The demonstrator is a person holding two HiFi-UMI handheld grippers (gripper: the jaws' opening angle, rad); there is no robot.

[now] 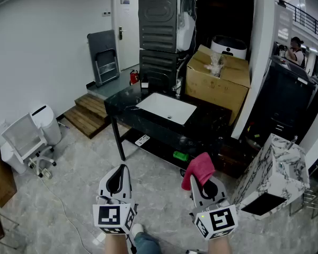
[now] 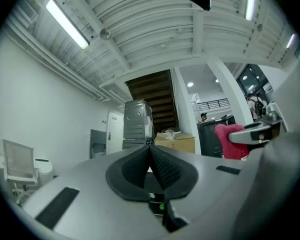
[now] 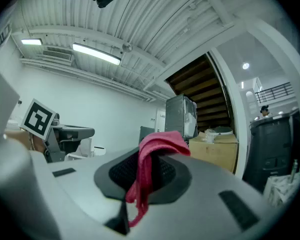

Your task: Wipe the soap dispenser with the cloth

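My right gripper is shut on a pink cloth, which bunches over its tips and hangs down between the jaws. My left gripper is shut with nothing in it, its pads pressed together. Both are held level over the tiled floor, well short of the black table with the white sink. A small dark bottle stands at the table's far left corner; I cannot tell whether it is the soap dispenser. The cloth also shows in the left gripper view.
A cardboard box sits at the table's far right, with stacked black machines behind. A marble-patterned cabinet stands close on my right. A white chair and wooden steps are to the left. A person stands far right.
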